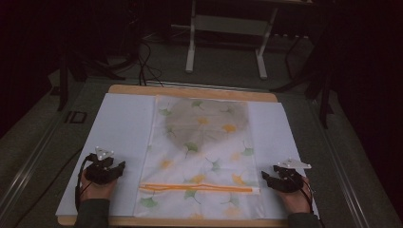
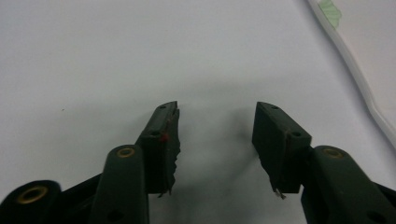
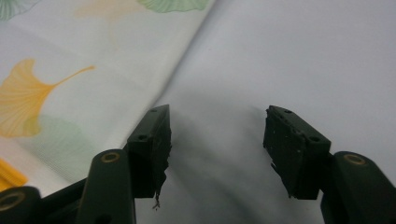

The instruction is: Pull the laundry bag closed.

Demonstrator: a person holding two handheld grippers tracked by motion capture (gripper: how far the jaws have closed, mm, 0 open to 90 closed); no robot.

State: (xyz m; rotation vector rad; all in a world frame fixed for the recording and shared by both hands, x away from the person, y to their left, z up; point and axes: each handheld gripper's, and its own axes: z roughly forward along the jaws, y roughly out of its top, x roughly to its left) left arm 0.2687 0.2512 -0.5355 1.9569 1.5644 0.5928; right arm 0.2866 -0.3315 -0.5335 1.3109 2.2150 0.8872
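Leaf-print laundry bag, orange zipper seen from high view, between left claw and right claw; both spread, empty.

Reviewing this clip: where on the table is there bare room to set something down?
Two bare strips of the white mat flank the leaf-print bag: one between its left edge and the open left gripper, a narrower one on its right above the open right gripper. The middle is taken by the bag.
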